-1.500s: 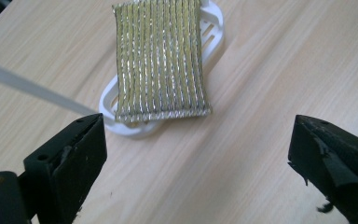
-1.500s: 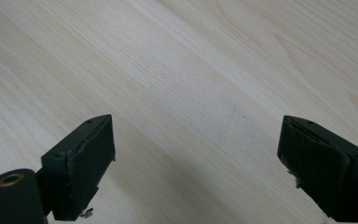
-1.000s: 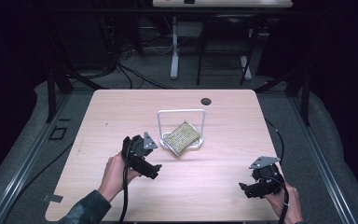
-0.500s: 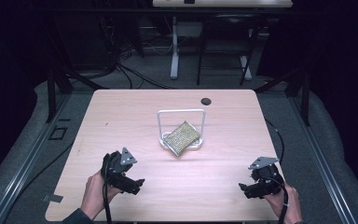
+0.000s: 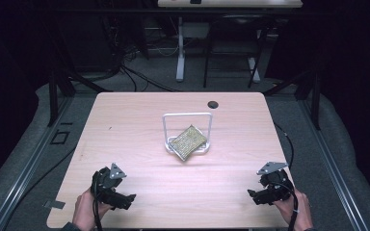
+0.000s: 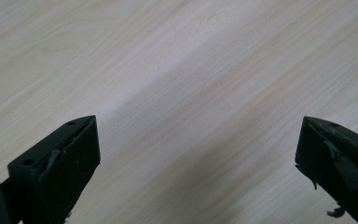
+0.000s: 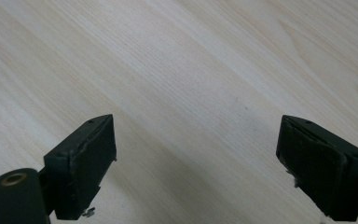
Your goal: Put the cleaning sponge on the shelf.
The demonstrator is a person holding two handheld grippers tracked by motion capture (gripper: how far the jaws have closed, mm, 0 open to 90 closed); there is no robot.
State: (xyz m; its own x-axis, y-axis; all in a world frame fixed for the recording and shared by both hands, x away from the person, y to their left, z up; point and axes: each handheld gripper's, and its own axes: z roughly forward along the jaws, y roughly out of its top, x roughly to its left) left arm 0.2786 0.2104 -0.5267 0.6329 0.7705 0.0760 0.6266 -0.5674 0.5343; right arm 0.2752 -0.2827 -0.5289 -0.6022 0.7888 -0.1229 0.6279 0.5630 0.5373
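Left gripper (image 5: 125, 198) sits at about seven o'clock on the table (image 5: 139, 120), near the front edge, with my left hand (image 5: 84, 211) behind it at the rim. From its own camera I see its jaws (image 6: 198, 163) spread wide apart, nothing between them, only bare pale wood grain running diagonally beneath. I read plenty of free surface ahead of it toward twelve o'clock, and the table's left edge lies close at nine o'clock from it.

Moving toward the centre, I find a white wire stand (image 5: 188, 130) near the middle of the table, its upright frame rising from a base on the wood. A flat yellowish mesh pad (image 5: 188, 140) leans tilted against that stand, its lower corner reaching the tabletop toward six o'clock. Open wood surrounds the stand on all sides, well apart from both grippers. At roughly one o'clock from the stand, near the far edge, a small dark round hole (image 5: 213, 104) marks the tabletop.

Right gripper (image 5: 253, 193) rests at about five o'clock, close to the front right corner, my right hand (image 5: 296, 214) behind it and its cable trailing off the right edge. Its own camera shows the jaws (image 7: 196, 163) held wide apart over bare wood, gripping nothing. I have a broad empty stretch between the two grippers along the front edge.
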